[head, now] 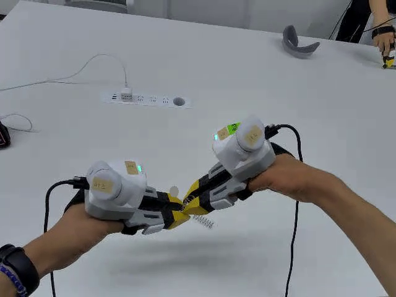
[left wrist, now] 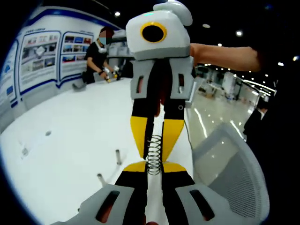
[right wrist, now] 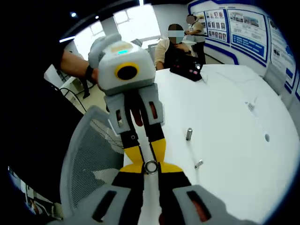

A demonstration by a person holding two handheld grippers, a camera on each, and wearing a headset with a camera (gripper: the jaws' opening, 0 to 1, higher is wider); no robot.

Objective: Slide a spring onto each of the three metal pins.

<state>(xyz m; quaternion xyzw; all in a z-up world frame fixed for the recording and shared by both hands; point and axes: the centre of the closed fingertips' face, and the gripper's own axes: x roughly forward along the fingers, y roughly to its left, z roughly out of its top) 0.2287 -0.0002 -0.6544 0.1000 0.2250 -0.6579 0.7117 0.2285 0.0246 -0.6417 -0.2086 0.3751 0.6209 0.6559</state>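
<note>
Spring (left wrist: 153, 153) of bright wire, short and evenly coiled, hangs in the air above the white table (head: 260, 80), just where the two grippers meet tip to tip. From the right gripper view it appears end-on as a small silver ring between the yellow tips. A loose spring (head: 204, 221) lies flat on the table just below the meeting tips. Two short metal pins (left wrist: 118, 157) stand upright on the table beyond, a little apart from each other and bare of any coil. The right gripper (head: 192, 203) has its jaws drawn narrow, one yellow finger on each side of the coil's far end and touching it. The left gripper (head: 178, 218) has its jaws narrow too, their tips closed about the near end. Whether they press on the coil I cannot tell. A hand grips each gripper's pale body from behind, and a black cable trails from each. Small tan stickers (head: 103, 184) sit on top of both bodies, with marks too small to read. A green light glows on the right one. A white power strip (head: 145, 98) with one plug in it lies farther back on the table. Blue-framed posters (left wrist: 47, 49) line the wall in both gripper views, their writing too blurred to read.
</note>
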